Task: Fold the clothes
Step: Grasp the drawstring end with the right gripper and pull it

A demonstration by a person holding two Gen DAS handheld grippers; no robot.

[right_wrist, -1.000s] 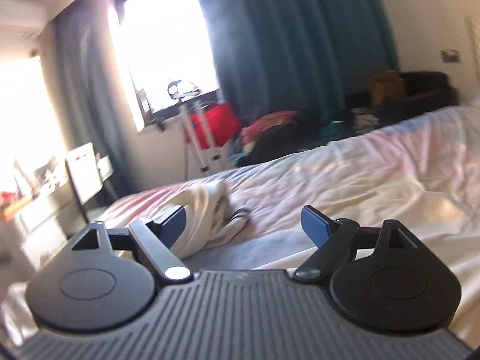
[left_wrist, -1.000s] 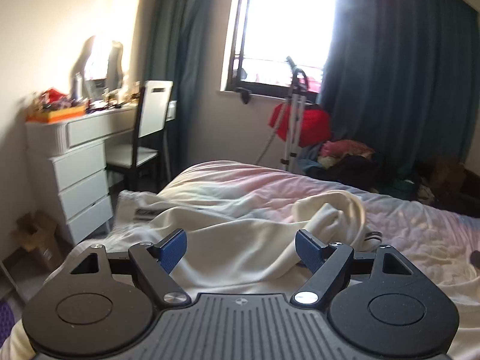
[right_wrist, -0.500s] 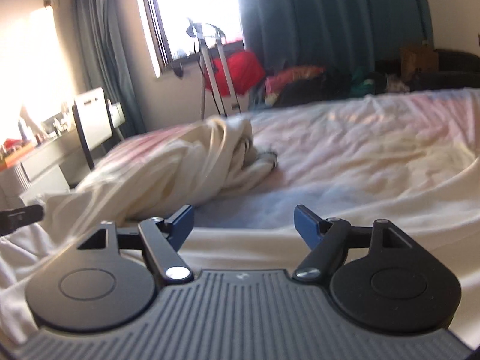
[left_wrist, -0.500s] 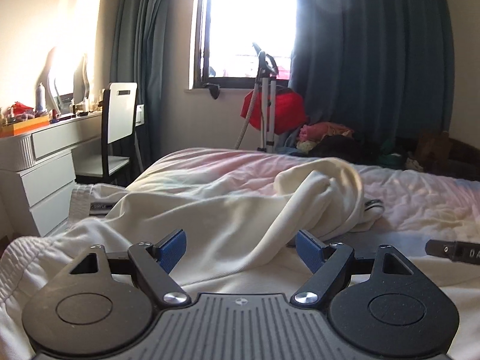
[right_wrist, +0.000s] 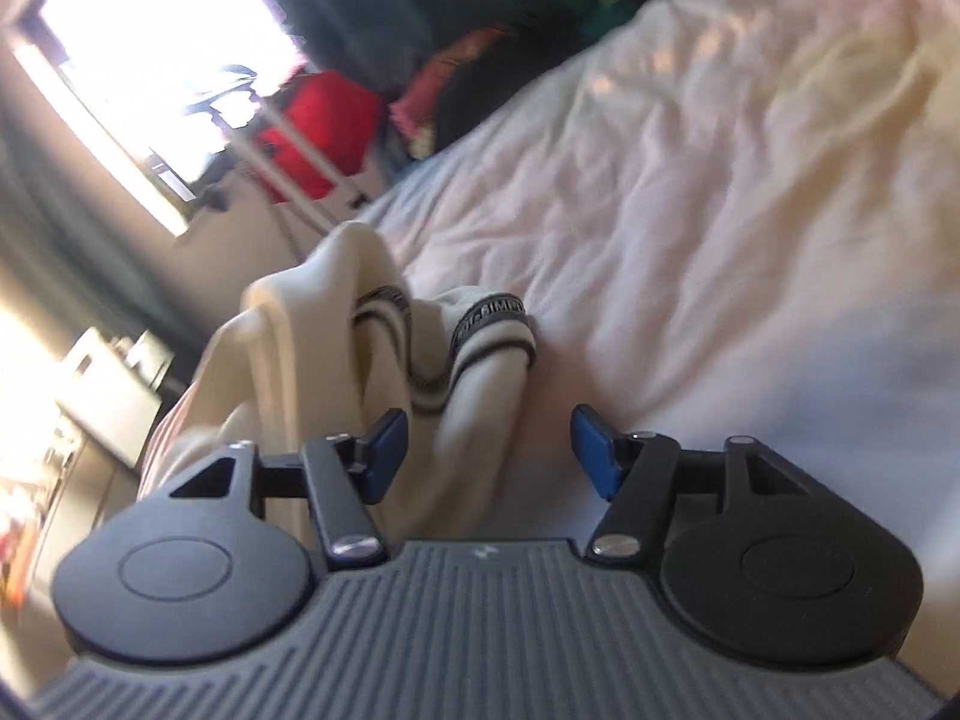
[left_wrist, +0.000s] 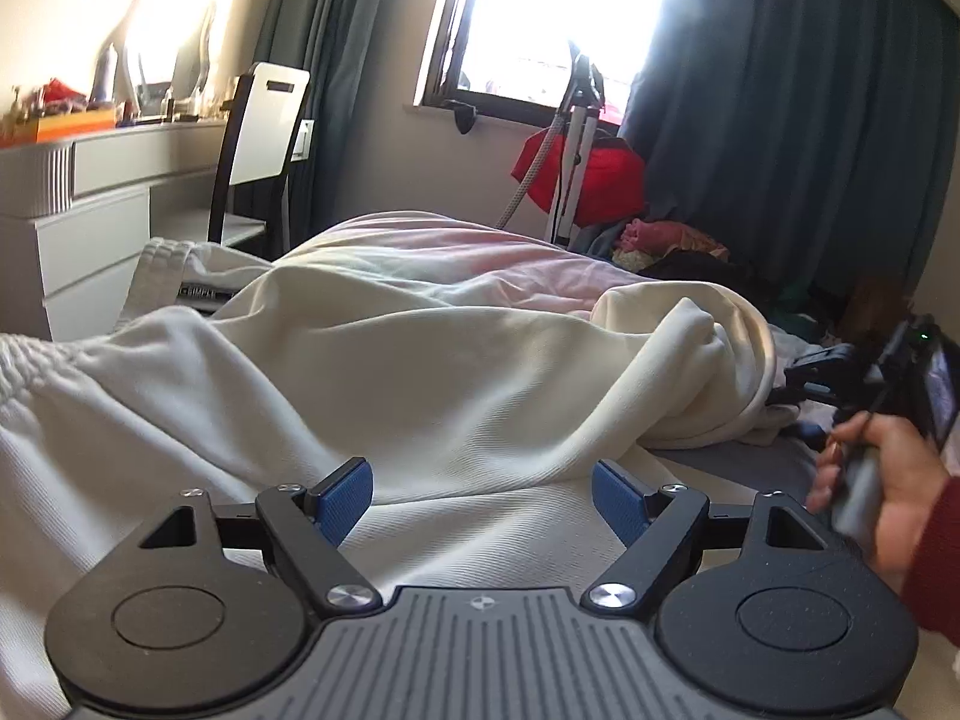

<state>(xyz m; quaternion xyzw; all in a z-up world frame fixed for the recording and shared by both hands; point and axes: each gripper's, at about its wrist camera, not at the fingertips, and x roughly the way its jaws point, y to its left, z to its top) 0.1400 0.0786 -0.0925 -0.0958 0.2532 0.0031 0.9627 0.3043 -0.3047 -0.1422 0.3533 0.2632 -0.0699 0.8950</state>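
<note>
My left gripper point(left_wrist: 483, 498) and right gripper point(right_wrist: 487, 450) both gape apart, the cream garment point(left_wrist: 420, 372) just ahead.

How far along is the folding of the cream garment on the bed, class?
Done: nothing; the cream garment lies crumpled on the bed. In hand: nothing; left gripper and right gripper hover open, the right near the banded cuff. Left: all folding.
</note>
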